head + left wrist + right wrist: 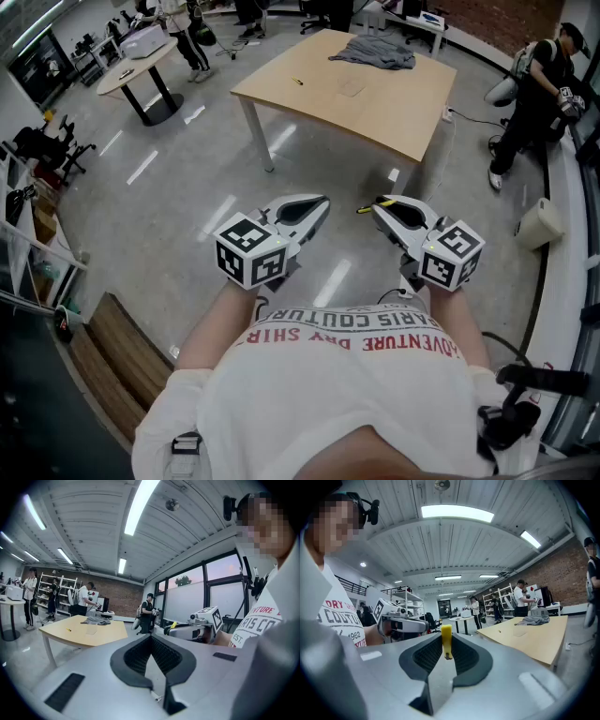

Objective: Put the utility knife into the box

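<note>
Gripping the utility knife [446, 639] in the right hand-held gripper [378, 206], left hand-held gripper [322, 202] closed empty, the person [347, 394] stood well short of the box [352, 87] on the desk [394, 112].

Grey cloth [373, 52] on wooden table [309, 98]; person [530, 103] beyond.

The floor [141, 187] is glossy. The table [375, 103] is matt pale wood, with grey cloth [373, 52] at its far edge. The left gripper [322, 201] and right gripper [377, 203] are matt grey plastic, the utility knife [446, 641] yellow plastic.

Yellow utility knife [446, 641]; light tan table [375, 108]; grey cloth [373, 52].
</note>
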A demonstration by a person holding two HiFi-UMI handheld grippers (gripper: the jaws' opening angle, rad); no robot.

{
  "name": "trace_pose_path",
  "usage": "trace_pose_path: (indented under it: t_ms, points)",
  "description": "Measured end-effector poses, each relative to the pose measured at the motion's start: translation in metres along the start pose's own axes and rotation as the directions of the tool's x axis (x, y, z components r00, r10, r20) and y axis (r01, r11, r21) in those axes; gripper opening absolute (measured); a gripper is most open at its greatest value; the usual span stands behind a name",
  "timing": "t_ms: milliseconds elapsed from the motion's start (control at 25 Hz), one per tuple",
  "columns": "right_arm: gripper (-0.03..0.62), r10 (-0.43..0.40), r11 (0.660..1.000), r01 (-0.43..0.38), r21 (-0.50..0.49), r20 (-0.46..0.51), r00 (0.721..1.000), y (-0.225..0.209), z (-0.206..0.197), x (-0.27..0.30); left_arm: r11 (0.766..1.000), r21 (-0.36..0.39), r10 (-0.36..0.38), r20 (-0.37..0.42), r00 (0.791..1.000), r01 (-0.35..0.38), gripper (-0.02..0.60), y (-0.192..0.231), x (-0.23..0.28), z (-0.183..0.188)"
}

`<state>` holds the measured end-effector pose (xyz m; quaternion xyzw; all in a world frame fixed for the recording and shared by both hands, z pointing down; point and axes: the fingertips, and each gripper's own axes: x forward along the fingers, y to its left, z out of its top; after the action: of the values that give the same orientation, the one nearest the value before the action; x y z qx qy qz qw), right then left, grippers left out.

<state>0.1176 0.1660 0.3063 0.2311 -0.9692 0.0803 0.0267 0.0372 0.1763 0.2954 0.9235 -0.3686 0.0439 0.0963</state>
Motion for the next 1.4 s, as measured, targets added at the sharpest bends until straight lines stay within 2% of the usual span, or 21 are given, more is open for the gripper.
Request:
trace_pose_path:
  t_ms: [680, 1000, 1280, 1400]
  points:
    - [0.058, 0.012, 0.998, -0.013, 0.061, 0.023, 1.0, -0.006, -0.01, -0.004, 1.0, -0.029, -0.011, -0.017, 1.0, 0.011, 0.002, -0.001, 0.011, -0.016]
    - [0.058, -0.012, 0.997, 0.012, 0.074, -0.001, 1.0, -0.003, -0.01, -0.004, 0.999, -0.041, -0.026, -0.022, 0.999, 0.025, 0.002, -0.004, 0.007, -0.014]
    - [0.058, -0.024, 0.996, 0.025, 0.082, -0.011, 1.0, -0.054, -0.027, -0.026, 0.999, -0.045, -0.025, -0.037, 0.999, 0.023, 0.002, -0.002, 0.064, -0.027]
    - [0.058, -0.037, 0.996, 0.039, 0.081, -0.019, 0.999, -0.048, -0.029, -0.024, 0.999, -0.041, -0.026, -0.045, 0.999, 0.025, 0.002, -0.002, 0.057, -0.03]
